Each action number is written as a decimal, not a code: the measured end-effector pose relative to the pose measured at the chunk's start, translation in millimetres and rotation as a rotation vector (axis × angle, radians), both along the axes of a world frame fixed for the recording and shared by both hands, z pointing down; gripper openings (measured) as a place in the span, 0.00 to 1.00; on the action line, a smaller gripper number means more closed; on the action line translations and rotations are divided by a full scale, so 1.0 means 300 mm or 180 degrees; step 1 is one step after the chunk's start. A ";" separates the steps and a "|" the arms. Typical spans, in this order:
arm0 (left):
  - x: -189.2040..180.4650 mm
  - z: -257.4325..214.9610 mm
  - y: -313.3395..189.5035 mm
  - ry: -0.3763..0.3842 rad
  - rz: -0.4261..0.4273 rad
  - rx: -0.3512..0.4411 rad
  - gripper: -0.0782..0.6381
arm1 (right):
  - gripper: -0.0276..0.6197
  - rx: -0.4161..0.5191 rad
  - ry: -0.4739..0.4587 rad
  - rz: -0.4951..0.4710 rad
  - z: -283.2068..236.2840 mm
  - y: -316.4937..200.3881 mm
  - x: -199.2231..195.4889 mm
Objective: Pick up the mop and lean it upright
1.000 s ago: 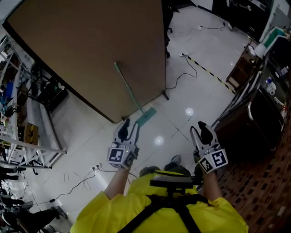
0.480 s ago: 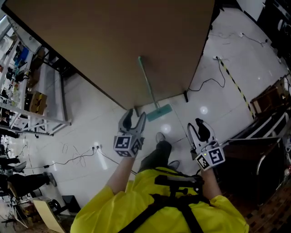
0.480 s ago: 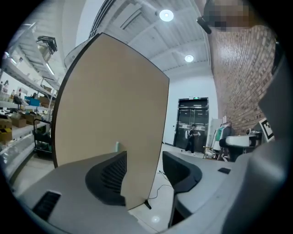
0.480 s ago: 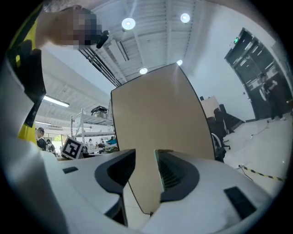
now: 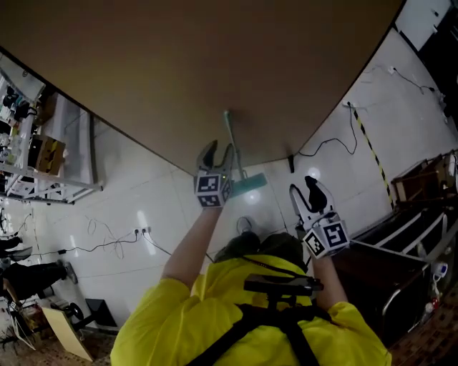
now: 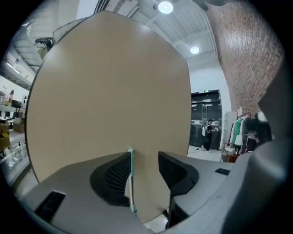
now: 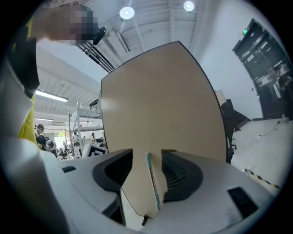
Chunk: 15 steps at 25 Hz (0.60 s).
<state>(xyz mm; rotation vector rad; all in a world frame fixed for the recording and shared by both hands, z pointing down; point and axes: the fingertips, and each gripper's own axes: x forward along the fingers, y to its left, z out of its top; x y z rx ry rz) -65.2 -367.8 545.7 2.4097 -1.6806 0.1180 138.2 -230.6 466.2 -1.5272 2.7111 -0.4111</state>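
Holding the left gripper (image 5: 217,151) high, jaws apart but closing on nothing; sighting the mop (image 5: 233,145) between them, apparently beyond reach. Carrying the right gripper (image 5: 303,190) lower, jaws widening, empty. Propped upright against the board (image 5: 215,57), head on the floor (image 5: 164,204), hence likely stable.

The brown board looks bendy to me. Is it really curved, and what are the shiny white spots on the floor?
Head view: the board looks bowed, likely from the wide lens; the white spots on the floor are lamp glare. Left and right gripper views: it bulges, corners go black, ceiling lamps flare white.
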 end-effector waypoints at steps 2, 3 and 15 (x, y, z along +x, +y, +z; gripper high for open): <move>0.012 0.056 -0.097 -0.0063 -0.0062 -0.0067 0.36 | 0.36 -0.0085 -0.0022 -0.0040 0.036 -0.051 -0.005; 0.019 0.090 -0.140 -0.0081 -0.0088 -0.0110 0.36 | 0.36 -0.0129 -0.0034 -0.0056 0.057 -0.075 -0.003; 0.024 0.306 -0.439 -0.0292 -0.0730 -0.0294 0.28 | 0.36 -0.0445 -0.0040 -0.0254 0.184 -0.272 -0.013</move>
